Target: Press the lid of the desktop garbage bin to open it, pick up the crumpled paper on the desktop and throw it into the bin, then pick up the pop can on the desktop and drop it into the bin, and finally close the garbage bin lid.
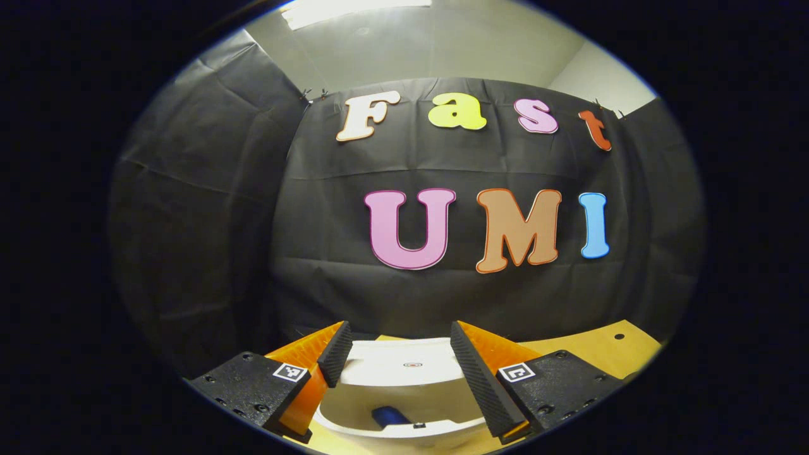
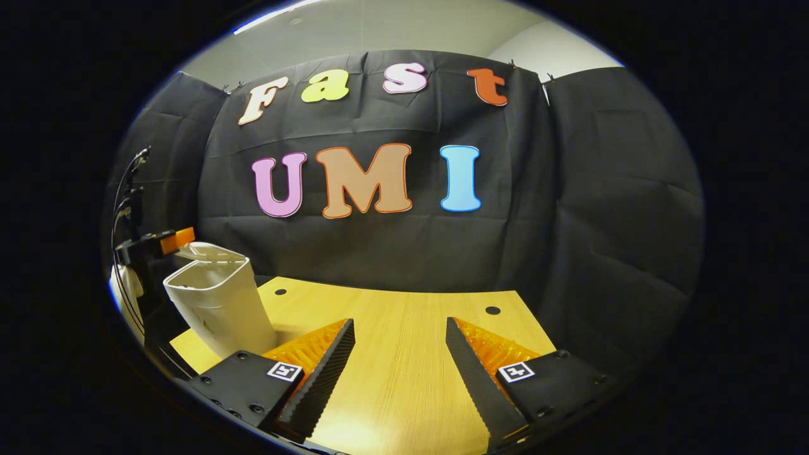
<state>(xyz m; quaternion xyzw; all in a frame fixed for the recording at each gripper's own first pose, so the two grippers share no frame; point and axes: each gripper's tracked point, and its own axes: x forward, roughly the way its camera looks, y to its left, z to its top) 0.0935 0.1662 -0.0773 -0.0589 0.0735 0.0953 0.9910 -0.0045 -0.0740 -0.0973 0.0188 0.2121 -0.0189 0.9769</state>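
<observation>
The left tool (image 1: 399, 354) hangs spread and empty directly above the open white bin (image 1: 404, 404), a blue object (image 1: 390, 416) lying inside. The right tool (image 2: 399, 344), also spread and empty, hovers over bare wooden worktop (image 2: 404, 328); the bin (image 2: 215, 300) stands near the worktop's left edge, lid raised.

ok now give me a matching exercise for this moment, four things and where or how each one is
Things:
1. bin lid
2. pop can
3. left gripper
4. right gripper

States:
a. open, over the bare wooden tabletop
b. flipped up, open
c. lying inside the bin
d. open, above the bin's mouth

Pairs: 1-b, 2-c, 3-d, 4-a
</observation>
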